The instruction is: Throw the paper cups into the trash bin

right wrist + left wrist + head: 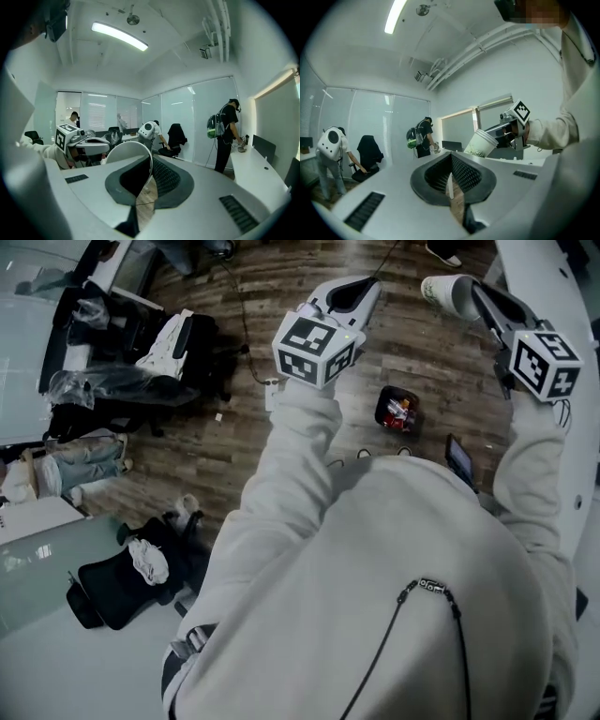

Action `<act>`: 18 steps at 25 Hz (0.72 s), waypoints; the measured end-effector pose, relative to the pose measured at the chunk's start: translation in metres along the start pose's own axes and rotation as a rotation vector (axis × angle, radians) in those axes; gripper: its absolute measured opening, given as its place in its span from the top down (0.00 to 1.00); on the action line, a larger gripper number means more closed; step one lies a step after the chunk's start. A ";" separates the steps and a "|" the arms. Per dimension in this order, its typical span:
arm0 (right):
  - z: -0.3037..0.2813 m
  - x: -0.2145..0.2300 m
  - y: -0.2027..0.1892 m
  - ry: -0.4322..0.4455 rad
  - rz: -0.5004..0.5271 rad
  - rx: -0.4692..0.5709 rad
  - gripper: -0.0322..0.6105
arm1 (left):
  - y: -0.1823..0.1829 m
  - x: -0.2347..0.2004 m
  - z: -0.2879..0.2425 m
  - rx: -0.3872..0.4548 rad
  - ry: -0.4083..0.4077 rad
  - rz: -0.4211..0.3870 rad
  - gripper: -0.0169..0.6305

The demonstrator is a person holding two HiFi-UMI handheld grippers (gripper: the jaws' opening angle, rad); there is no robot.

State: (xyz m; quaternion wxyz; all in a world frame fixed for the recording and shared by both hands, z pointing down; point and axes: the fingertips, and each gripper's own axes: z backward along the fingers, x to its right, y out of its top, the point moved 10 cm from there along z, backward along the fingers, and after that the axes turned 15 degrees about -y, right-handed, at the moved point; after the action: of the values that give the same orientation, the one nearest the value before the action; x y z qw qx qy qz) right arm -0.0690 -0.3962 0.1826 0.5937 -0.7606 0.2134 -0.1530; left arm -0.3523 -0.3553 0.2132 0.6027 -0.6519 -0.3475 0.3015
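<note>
A white paper cup (448, 292) with a green print lies on its side in the air at the top right, and my right gripper (475, 294) is shut on its wall. From the right gripper view the cup's round rim (126, 157) stands against the left jaw. The left gripper view shows the same cup (482, 143) held out by the right gripper (506, 133). My left gripper (361, 289) hangs beside it, shut, with nothing held (451, 182). A small black trash bin (382, 407) with red and white litter stands on the wooden floor below and between the two grippers.
Office chairs draped with clothes stand at the left (178, 343) and lower left (122, 582). A white desk edge (562, 296) runs down the right side. A dark flat device (458, 458) lies near the bin. People stand by the glass walls (227, 133).
</note>
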 end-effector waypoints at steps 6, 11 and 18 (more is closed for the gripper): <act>-0.023 -0.013 0.042 0.075 0.087 0.046 0.89 | 0.021 -0.016 0.008 0.062 0.097 -0.005 0.98; -0.014 -0.023 0.038 0.098 0.070 0.014 0.89 | 0.018 -0.007 0.044 0.030 0.104 0.036 0.98; -0.022 -0.059 0.040 0.152 0.080 0.019 0.89 | 0.013 -0.007 0.063 0.095 0.098 0.080 0.98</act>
State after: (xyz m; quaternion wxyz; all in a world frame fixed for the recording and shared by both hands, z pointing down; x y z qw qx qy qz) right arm -0.1362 -0.3932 0.1506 0.5885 -0.7320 0.2867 -0.1886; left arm -0.4067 -0.3251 0.1947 0.6367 -0.6498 -0.2769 0.3092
